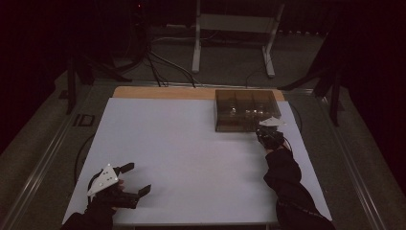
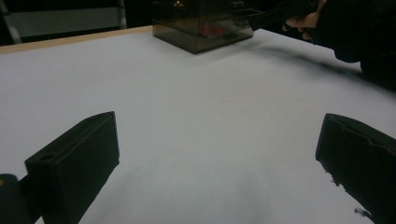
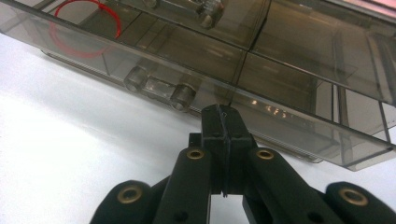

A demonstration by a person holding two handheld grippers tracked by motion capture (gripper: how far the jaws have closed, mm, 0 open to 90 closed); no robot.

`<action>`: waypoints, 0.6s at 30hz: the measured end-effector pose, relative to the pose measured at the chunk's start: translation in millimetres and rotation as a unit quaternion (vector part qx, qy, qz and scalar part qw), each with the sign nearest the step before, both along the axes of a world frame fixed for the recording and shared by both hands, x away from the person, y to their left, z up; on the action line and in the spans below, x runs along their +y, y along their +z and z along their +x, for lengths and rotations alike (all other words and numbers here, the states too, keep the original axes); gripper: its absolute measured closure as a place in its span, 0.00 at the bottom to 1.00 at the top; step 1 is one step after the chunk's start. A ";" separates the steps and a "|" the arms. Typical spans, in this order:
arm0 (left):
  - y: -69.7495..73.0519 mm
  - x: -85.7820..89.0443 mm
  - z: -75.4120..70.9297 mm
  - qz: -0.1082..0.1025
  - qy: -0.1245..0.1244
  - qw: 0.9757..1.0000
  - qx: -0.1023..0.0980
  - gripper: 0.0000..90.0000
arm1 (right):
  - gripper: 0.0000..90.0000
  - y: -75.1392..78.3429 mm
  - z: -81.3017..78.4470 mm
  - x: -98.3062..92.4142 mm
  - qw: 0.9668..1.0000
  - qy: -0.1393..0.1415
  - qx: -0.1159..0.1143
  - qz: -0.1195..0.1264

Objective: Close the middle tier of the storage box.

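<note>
A smoky see-through drawer box [image 1: 245, 110] stands at the back right of the white table top [image 1: 182, 153]. My right gripper [image 1: 268, 134] is at the box's front right corner. In the right gripper view its jaws are pressed together, and the right gripper [image 3: 224, 116] touches or nearly touches the front of a drawer [image 3: 289, 88]. A clear drawer handle [image 3: 159, 88] sits just to the left, and a red ring [image 3: 86, 28] lies inside a drawer. My left gripper [image 1: 139, 178] rests near the front left corner. The left gripper [image 2: 217, 154] has its jaws wide apart, with bare table between them.
A wooden strip [image 1: 163, 92] shows along the table's far edge. Behind it, cables [image 1: 158, 67] and a white frame [image 1: 234, 33] are on the dark floor. In the left gripper view the box [image 2: 205, 25] and the other hand [image 2: 327, 18] are far off.
</note>
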State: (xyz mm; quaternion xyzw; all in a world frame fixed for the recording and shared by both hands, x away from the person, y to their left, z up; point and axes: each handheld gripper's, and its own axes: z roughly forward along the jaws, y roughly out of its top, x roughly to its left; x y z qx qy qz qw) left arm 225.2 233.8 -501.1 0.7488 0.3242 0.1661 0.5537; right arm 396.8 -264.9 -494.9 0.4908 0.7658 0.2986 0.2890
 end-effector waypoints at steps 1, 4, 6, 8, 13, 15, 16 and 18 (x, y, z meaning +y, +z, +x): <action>-0.1 0.0 0.1 0.000 0.000 1.000 0.000 0.01 | 1.00 0.2 0.4 -0.2 1.000 0.000 0.000 0.000; -0.4 -0.1 0.0 0.002 -0.002 1.000 0.001 0.01 | 1.00 0.5 1.3 0.2 1.000 -0.001 0.000 -0.001; 0.0 0.1 -0.1 0.001 0.000 1.000 0.000 0.01 | 1.00 0.6 2.1 0.4 1.000 -0.001 0.001 -0.001; -0.4 0.3 -0.1 0.003 -0.001 1.000 0.000 0.01 | 1.00 0.7 2.4 0.3 1.000 -0.001 0.000 -0.002; -0.2 0.0 -0.1 0.001 0.000 1.000 0.000 0.01 | 1.00 1.0 4.0 0.7 1.000 -0.002 0.000 -0.002; -0.5 0.0 -0.1 0.003 -0.001 1.000 0.001 0.01 | 1.00 0.9 4.3 0.7 1.000 -0.002 0.000 -0.002; -0.4 0.0 -0.2 0.002 -0.001 1.000 0.001 0.01 | 1.00 0.8 4.6 0.8 1.000 -0.002 0.001 -0.002; -0.1 0.3 -0.2 0.000 0.000 1.000 0.000 0.01 | 1.00 0.7 5.2 0.8 1.000 -0.002 0.001 -0.003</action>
